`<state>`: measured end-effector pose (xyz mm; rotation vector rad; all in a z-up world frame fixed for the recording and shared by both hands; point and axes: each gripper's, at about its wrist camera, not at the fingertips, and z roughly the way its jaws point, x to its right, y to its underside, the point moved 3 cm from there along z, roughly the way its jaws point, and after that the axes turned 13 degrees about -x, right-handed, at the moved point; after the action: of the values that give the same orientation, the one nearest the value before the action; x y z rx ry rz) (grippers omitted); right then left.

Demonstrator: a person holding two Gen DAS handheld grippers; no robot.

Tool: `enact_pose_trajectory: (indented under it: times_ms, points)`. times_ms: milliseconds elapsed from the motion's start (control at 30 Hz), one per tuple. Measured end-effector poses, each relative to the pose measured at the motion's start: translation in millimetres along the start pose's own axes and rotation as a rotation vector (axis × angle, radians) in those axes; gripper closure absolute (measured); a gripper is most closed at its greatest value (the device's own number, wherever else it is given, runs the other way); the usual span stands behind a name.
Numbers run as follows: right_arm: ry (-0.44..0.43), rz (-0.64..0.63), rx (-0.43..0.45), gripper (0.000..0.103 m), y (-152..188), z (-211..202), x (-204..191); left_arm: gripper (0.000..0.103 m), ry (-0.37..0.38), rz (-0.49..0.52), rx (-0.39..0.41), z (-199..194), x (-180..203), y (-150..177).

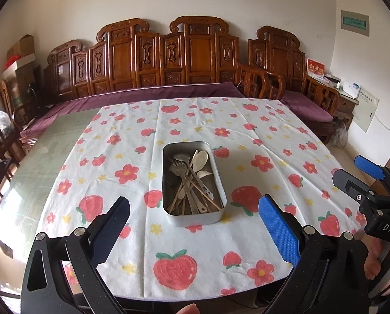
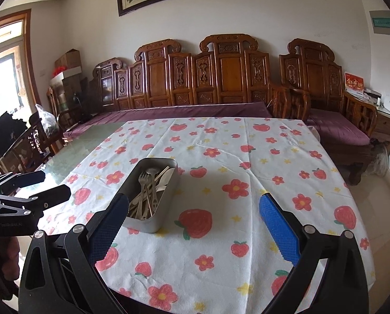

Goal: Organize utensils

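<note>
At frame centre, the metal tin [image 1: 193, 183] holds tangled forks and spoons [image 1: 192, 180], probably light, stiff, slippery; handles offer best purchase. Left gripper [image 1: 195, 233] and right gripper [image 2: 195, 233] gape wide, empty.

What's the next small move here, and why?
Probably ease the left claw forward and down toward the metal tin. All the utensils lie jumbled inside it, none on the strawberry cloth. Both claws are open and empty, short of the tin, and the tin sits nearly centred ahead of the left one; the right claw has it off to its left.
</note>
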<state>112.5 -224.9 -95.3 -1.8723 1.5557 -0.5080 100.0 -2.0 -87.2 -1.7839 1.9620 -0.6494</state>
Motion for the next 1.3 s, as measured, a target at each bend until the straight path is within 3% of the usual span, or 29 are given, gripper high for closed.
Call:
enact_pose_trajectory:
  times_ms: [667, 867, 1300]
  points:
    - [0.027, -0.023, 0.184, 0.003, -19.2, -101.0, -7.2, 0.008, -0.001, -0.005, 0.185, -97.2, 13.8, -13.1]
    - [0.037, -0.014, 0.196, 0.003, -19.6, -109.1, -7.4, 0.008, -0.022, -0.004, 0.227, -111.6, 17.5, -14.1]
    - [0.041, -0.004, 0.187, 0.003, -17.1, -106.8, -4.1, 0.008, -0.023, -0.007, 0.227, -111.1, 17.8, -12.7]
